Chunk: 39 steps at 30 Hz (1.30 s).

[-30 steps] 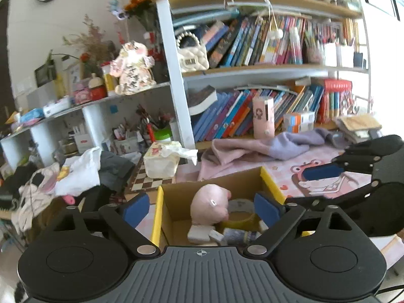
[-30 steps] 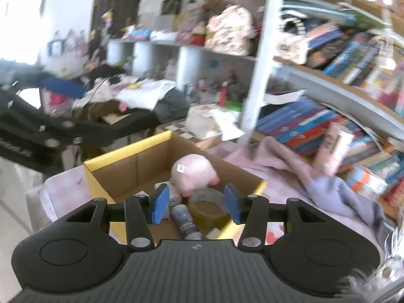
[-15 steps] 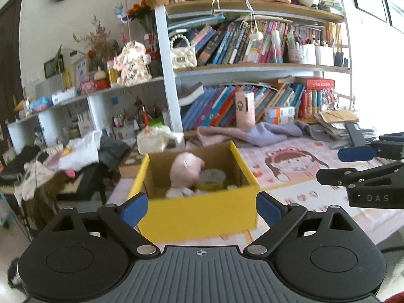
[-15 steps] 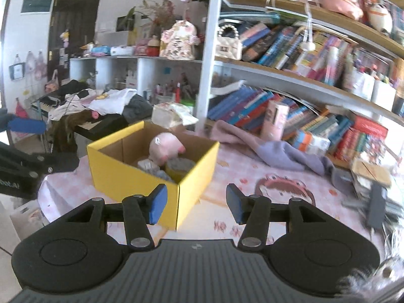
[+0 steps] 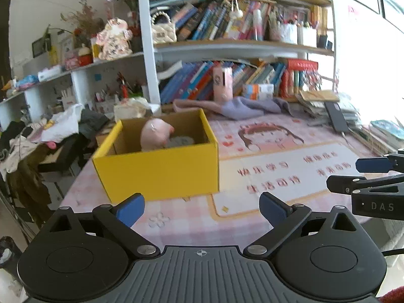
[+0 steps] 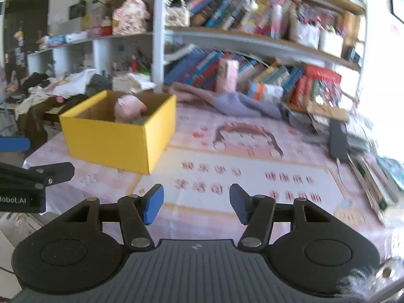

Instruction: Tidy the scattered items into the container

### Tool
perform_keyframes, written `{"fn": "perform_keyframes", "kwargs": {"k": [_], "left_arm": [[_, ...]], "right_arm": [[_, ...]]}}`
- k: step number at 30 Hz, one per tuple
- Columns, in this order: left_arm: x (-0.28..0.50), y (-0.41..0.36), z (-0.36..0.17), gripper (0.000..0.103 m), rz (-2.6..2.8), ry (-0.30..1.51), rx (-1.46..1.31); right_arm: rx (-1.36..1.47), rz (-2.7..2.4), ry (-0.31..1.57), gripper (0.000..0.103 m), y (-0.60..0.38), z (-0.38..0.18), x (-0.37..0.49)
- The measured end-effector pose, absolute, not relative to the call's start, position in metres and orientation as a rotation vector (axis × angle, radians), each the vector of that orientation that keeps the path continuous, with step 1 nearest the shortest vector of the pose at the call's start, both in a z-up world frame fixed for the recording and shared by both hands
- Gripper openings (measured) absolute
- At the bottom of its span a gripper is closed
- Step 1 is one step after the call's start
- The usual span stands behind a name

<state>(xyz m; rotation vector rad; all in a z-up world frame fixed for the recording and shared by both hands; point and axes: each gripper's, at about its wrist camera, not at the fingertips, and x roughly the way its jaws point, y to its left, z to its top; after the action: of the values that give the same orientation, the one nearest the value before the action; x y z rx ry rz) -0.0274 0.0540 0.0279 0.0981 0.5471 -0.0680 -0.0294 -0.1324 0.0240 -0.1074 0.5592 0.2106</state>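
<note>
A yellow cardboard box (image 5: 161, 169) (image 6: 111, 141) stands on the left part of the pink patterned table mat (image 5: 277, 171) (image 6: 252, 171). A pink plush toy (image 5: 155, 133) (image 6: 128, 107) sits upright inside it among other small items. My left gripper (image 5: 200, 208) hovers in front of the box, jaws wide and still opening, nothing between them. My right gripper (image 6: 195, 203) is over the mat to the right of the box, jaws opening and empty. Each gripper shows at the edge of the other's view.
A lilac cloth (image 5: 242, 107) (image 6: 234, 103) lies at the back of the table before a bookshelf (image 5: 227, 50). Stacked books and papers (image 5: 335, 111) (image 6: 366, 151) line the right edge. Clothes (image 5: 58, 126) are piled on furniture to the left.
Both grippers have drawn back from above the box toward the near side of the table, so the box looks smaller and farther. The right jaws stand visibly wider apart; the left slightly wider.
</note>
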Motion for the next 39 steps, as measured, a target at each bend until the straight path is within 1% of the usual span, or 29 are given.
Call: {"fn": "perform_keyframes", "kwargs": {"k": [6,8,10,14,21,33,39], "left_arm": [[-0.027,0.042,0.015,0.099,-0.095,0.620,0.113],[-0.027,0.040,0.013,0.099,-0.093,0.638,0.118],[-0.027,0.039,0.011,0.103,-0.090,0.656,0.116],[-0.024,0.040,0.006,0.103,-0.080,0.693,0.102],[-0.023,0.044,-0.001,0.103,-0.074,0.749,0.077],[-0.024,0.043,-0.001,0.103,-0.068,0.759,0.065],[-0.024,0.043,-0.001,0.103,-0.069,0.761,0.065]], "right_arm": [[-0.072,0.156,0.642,0.066,-0.145,0.012,-0.033],[-0.068,0.149,0.659,0.075,-0.146,0.009,-0.033],[-0.069,0.144,0.673,0.077,-0.147,0.007,-0.034],[-0.077,0.148,0.692,0.086,-0.147,0.004,-0.033],[-0.091,0.160,0.712,0.090,-0.145,0.002,-0.032],[-0.095,0.169,0.721,0.098,-0.144,0.002,-0.031],[-0.093,0.173,0.724,0.103,-0.144,0.001,-0.031]]}}
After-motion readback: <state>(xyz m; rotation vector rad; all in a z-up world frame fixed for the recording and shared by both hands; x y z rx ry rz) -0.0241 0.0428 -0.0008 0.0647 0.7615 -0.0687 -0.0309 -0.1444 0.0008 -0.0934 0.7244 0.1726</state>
